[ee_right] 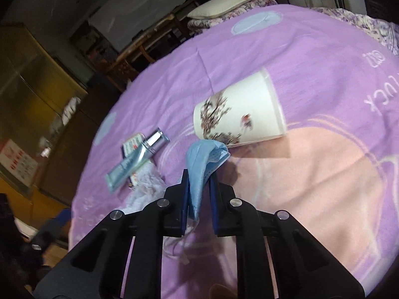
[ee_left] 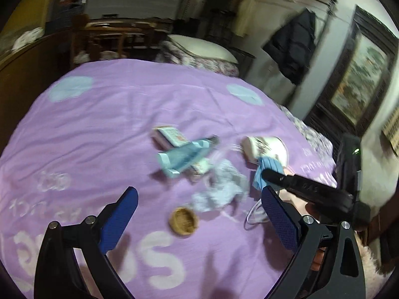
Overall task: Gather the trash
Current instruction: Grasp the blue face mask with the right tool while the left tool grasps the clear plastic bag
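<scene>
Black tool (ee_right: 198, 182), blue pads (ee_left: 119, 218)

Open purple bedspread (ee_left: 99, 129) lies ahead-left of the left gripper (ee_left: 197, 214). A small round wicker dish (ee_left: 183, 221) sits between its spread fingers; beyond cluster crumpled tissue (ee_left: 219, 186), a tube (ee_left: 184, 157), and a tipped paper cup (ee_left: 266, 149).

Right gripper (ee_right: 198, 182) angled down, jaws clamped tight; left gripper (ee_left: 199, 214) spread wide, apparently holding nothing.

Home bedroom: bed (ee_left: 99, 124), pillow (ee_left: 202, 47)
</scene>
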`<state>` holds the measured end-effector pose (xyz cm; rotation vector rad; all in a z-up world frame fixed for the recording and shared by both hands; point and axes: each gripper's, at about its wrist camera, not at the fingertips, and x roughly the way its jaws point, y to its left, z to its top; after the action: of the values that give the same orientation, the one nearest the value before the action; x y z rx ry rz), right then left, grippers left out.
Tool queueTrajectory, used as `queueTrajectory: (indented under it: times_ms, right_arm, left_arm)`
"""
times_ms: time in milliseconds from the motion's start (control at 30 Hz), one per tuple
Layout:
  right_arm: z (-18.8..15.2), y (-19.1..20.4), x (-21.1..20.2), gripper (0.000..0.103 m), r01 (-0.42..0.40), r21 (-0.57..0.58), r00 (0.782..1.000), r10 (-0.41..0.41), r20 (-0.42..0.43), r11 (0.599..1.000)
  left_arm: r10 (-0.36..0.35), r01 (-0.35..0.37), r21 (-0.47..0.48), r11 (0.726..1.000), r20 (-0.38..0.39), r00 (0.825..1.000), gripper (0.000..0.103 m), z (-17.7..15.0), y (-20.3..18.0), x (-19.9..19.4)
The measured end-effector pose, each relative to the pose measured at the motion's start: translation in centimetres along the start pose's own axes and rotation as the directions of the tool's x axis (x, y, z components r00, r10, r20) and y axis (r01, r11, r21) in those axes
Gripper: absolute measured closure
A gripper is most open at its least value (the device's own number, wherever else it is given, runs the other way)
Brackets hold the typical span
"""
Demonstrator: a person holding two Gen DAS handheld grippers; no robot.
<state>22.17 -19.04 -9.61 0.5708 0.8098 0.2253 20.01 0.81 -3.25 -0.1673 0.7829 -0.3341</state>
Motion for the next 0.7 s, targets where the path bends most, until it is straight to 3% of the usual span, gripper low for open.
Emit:
queueTrajectory:
  times_ms: [233, 467, 700]
  right_arm:
    - [0.6, -1.7, -3.0, 0.087, -0.037, 0.03, 0.998, 0.035, 0.047, 0.999]
    - [0.7, -3.8, -4.2, 0.087, -0.054, 0.071, 0.997, 0.049, 0.066, 0.996]
    - [0.3, -5.2, -4.7, 0.087, -0.061, 0.089, 0.996, 0.055, 0.064, 0.994]
  left_arm:
    - [-0.031, 0.033, 0.057, 0.998, -0.04, 0.999, 0.007, 0.8, -3.0, 4.1]
    - [-0.025, 0.036, 0.159, 0.987, -0.07, 0.997, 0.016, 0.8, -5.3, 7.1]
    - [0.009, 0.014, 0.174, 0.985, -0.131, 0.991, 0.028, 0.1, -5.9, 10.2]
